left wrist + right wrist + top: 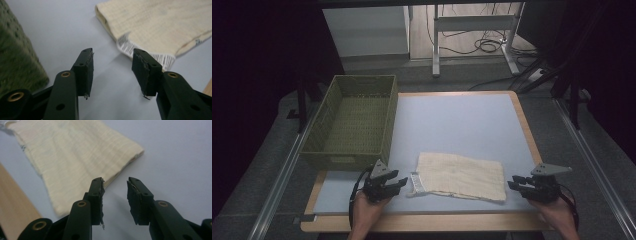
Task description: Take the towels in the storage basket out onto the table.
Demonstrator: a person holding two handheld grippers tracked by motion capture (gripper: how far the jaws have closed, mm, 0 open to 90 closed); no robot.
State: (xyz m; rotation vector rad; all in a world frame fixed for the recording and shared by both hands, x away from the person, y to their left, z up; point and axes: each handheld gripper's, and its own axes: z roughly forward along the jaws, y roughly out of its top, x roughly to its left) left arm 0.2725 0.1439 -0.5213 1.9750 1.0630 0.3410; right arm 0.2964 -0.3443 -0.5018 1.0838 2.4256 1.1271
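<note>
Folded cream cloth (461, 176) lies flat on the near table (462, 120), white label at its left edge. Left gripper (398, 183) and right gripper (513, 183) flank it, jaws apart, empty. Green basket (354, 120) stands far left.

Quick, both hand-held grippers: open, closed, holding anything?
Left hand-held gripper: open, holding nothing, jaws just short of the cloth and its label.
Right hand-held gripper: open, holding nothing, beside the cloth's other end.

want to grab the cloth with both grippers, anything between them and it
Nothing visible. The left gripper and right gripper flank the folded cloth, fingers open, with bare table between.
</note>
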